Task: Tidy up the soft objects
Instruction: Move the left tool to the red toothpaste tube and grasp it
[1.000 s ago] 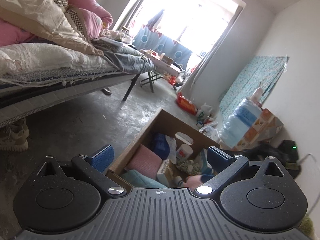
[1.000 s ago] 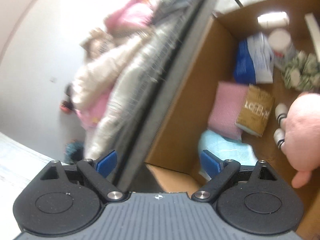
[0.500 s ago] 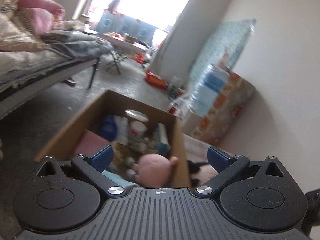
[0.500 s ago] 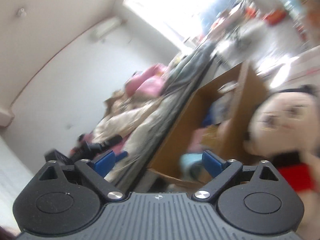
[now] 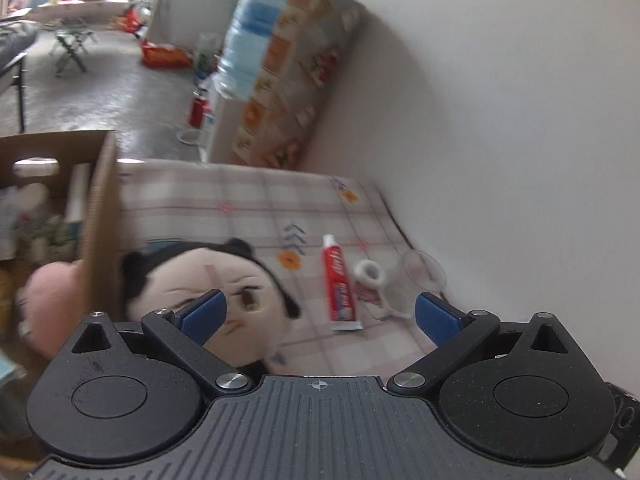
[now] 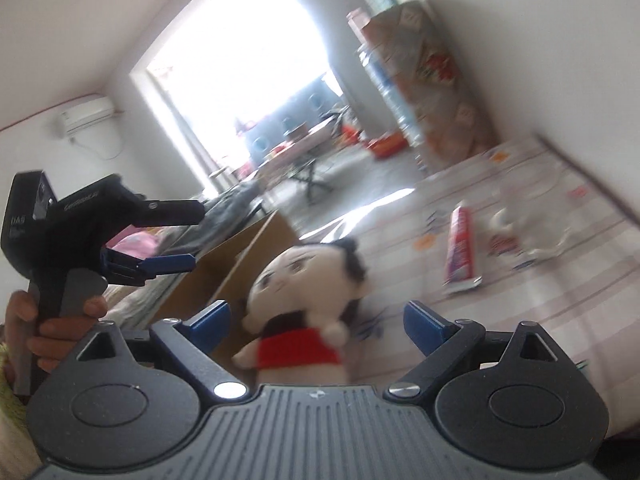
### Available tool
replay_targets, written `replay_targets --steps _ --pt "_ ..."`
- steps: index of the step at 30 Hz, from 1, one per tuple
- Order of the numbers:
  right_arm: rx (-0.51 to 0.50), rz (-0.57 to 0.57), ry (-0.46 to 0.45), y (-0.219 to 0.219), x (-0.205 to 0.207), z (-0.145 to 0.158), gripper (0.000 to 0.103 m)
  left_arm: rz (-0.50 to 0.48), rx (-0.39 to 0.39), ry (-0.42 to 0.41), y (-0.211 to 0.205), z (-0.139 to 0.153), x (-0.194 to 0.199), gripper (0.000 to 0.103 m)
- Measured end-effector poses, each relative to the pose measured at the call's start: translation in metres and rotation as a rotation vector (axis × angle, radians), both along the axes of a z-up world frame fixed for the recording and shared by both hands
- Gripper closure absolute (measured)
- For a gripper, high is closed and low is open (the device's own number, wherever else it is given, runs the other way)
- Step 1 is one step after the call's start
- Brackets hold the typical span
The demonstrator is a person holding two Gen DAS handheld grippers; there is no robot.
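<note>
Swinging away from the cardboard box, both my claws now face the doll on the mat just beside it; right claw, just narrowed slightly, and left claw stand wide, empty.

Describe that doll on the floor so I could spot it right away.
Find the checked mat along the white wall, then the open cardboard box at its edge. The doll lies on the mat right beside the box wall. Unlike the toothpaste tube nearby, it is plush, with black hair, a pale stitched face and a red top.
</note>
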State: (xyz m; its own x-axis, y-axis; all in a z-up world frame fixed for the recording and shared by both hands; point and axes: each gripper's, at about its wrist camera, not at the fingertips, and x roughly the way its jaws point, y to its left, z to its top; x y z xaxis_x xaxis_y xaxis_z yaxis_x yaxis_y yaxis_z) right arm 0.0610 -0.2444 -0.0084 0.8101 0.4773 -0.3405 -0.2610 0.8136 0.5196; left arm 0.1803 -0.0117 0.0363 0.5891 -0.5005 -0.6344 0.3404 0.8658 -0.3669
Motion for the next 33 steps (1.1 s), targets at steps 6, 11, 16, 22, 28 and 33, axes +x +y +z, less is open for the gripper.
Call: replay_targets --steps 6,11,16,22,28,33 --pt "-0.086 -0.141 -0.068 -0.047 0.002 0.005 0.026 -0.121 0.153 0.003 -0.074 -0.034 0.032 0.007" --pt "-0.145 -0.23 -0.144 -0.08 0.011 0.028 0.029 -0.177 0.212 0.053 -0.119 -0.065 0.059 0.014" --pt "-0.122 -0.234 -0.234 -0.102 0.016 0.056 0.029 -0.16 0.359 0.065 -0.158 -0.093 0.086 0.025" --pt "-0.07 -0.189 -0.245 -0.112 0.038 0.067 0.028 -0.129 0.523 0.08 -0.18 -0.123 0.107 0.039" --pt "0.026 -0.065 -0.187 -0.118 0.076 0.083 0.026 -0.068 0.458 0.108 -0.17 -0.13 0.118 0.065" --pt "-0.023 0.029 -0.066 -0.104 0.13 0.087 0.013 0.029 0.446 0.112 -0.156 -0.132 0.121 0.069"
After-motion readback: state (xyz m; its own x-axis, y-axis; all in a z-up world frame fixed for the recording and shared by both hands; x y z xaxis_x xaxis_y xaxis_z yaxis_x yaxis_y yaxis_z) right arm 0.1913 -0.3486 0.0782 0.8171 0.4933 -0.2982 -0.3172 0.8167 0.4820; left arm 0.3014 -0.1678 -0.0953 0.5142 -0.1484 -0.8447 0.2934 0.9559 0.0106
